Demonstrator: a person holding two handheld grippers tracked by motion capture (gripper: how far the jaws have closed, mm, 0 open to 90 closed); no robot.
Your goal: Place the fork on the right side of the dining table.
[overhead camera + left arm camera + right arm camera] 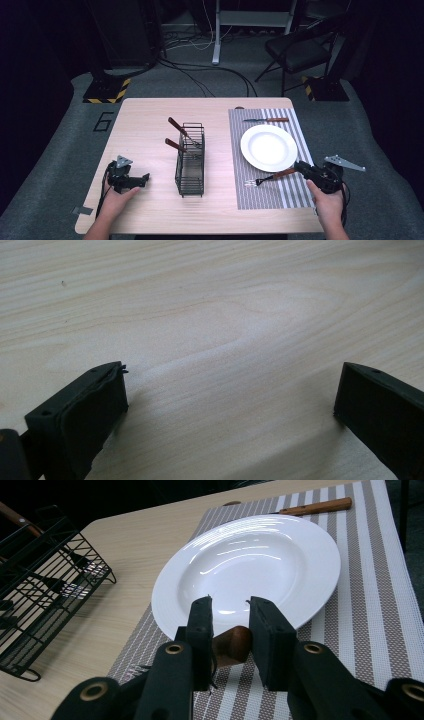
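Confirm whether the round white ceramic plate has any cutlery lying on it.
No, the round white ceramic plate is bare; the wooden-handled fork lies beside it on the striped placemat.

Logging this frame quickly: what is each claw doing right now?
Left claw: open, holding nothing, over the bare light wooden table.
Right claw: shut on the wooden handle of the metal fork beside the round white plate.

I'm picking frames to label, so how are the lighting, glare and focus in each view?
High view: the table is evenly lit, the room behind it dark, detail soft. Left gripper view: sharp wood grain, soft shadows under the open left gripper. Right gripper view: bright glare streaks on the plate; the right gripper on the fork's handle is slightly blurred.
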